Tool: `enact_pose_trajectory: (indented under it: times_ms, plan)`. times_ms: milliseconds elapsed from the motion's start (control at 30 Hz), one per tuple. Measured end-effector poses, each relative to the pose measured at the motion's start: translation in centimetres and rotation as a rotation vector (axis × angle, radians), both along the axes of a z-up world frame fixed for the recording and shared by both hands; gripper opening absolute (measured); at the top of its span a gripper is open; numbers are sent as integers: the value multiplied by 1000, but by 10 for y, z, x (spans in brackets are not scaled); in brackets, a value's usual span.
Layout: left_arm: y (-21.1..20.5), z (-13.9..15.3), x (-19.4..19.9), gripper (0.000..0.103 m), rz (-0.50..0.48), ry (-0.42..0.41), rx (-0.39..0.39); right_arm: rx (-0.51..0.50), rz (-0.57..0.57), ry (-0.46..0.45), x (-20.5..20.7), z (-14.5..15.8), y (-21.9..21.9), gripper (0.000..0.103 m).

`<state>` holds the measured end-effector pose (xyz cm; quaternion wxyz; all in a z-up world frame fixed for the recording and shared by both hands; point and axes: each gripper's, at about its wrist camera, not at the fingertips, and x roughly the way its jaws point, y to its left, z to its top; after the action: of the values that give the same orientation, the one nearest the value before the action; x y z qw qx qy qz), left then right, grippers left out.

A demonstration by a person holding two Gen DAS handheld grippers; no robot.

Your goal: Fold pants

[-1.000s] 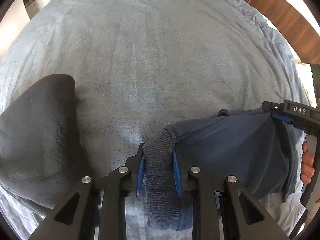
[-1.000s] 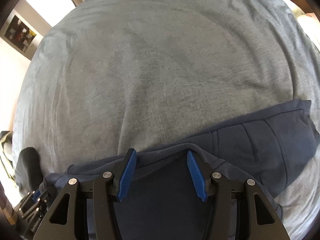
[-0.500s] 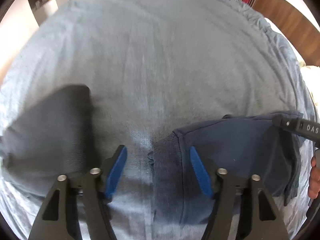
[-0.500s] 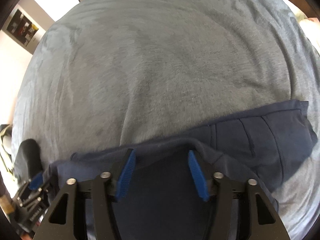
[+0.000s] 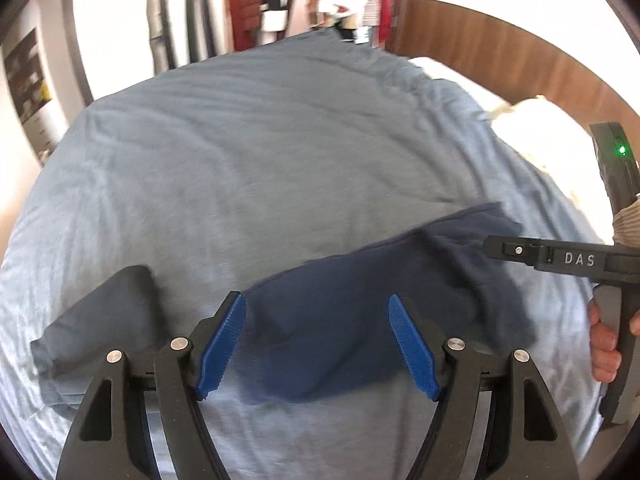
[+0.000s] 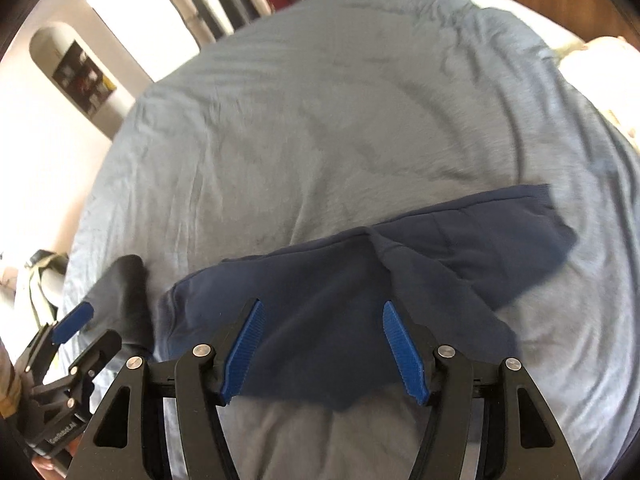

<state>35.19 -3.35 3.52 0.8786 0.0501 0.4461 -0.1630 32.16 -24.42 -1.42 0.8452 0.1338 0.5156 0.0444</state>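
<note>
Left wrist view: the left claw (image 5: 318, 346) gapes wide above navy pants (image 5: 360, 320) lying folded on the grey bed sheet (image 5: 260, 160); "DAS" marks the right claw (image 6: 320, 350), equally wide, holding nothing. A dark folded garment (image 5: 100, 320) lies beside.

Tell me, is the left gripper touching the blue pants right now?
Apart. In the left wrist view the left gripper stands wide open, and the navy pants lie flat on the bed between and beyond its blue pads, not pinched by either.
</note>
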Motion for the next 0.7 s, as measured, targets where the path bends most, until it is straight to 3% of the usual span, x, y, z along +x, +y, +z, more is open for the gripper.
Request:
enact_pose_trajectory:
  times_ms: [200, 367, 500, 700]
  plan:
    - [-50, 2, -23, 72, -143, 5, -52, -2, -86, -40, -44, 14, -43, 63]
    - [-99, -7, -38, 72, -278, 34, -78, 19, -162, -8, -77, 2, -79, 63]
    - [-127, -24, -46, 68, -328, 76, -102, 46, -215, 19, -101, -16, -105, 61]
    - [-158, -72, -52, 57, -323, 213, -119, 96, -238, 69, -117, -52, -133, 51]
